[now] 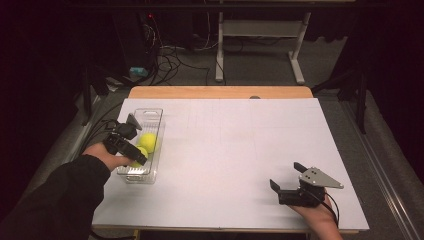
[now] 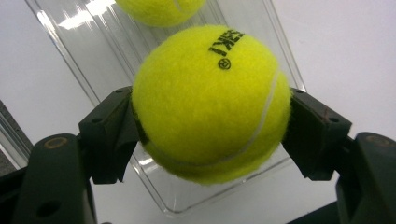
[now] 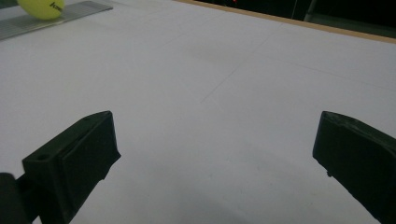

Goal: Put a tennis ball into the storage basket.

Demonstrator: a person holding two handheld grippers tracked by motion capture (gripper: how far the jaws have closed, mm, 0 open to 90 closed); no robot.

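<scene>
A clear plastic tray [image 1: 149, 116] lies at the table's left side with yellow tennis balls in it. My left gripper [image 2: 212, 130] is shut on one tennis ball [image 2: 210, 100], held above the tray's near end [image 2: 187, 198]; its jaws press the ball from both sides. A second tennis ball [image 1: 148, 142] rests in the tray behind it, and its lower edge shows as the ball [image 2: 161, 10] at the top of the left gripper view. My right gripper [image 1: 289, 176] stands open over the bare white table at the front right, nothing between its jaws.
The table [image 1: 240, 145] is covered in white paper with a wooden strip [image 1: 220, 92] along its far edge. Beyond it are cables [image 1: 170, 60] and a desk frame [image 1: 260, 40] on the dark floor. A tennis ball [image 3: 43, 8] sits far off in the right gripper view.
</scene>
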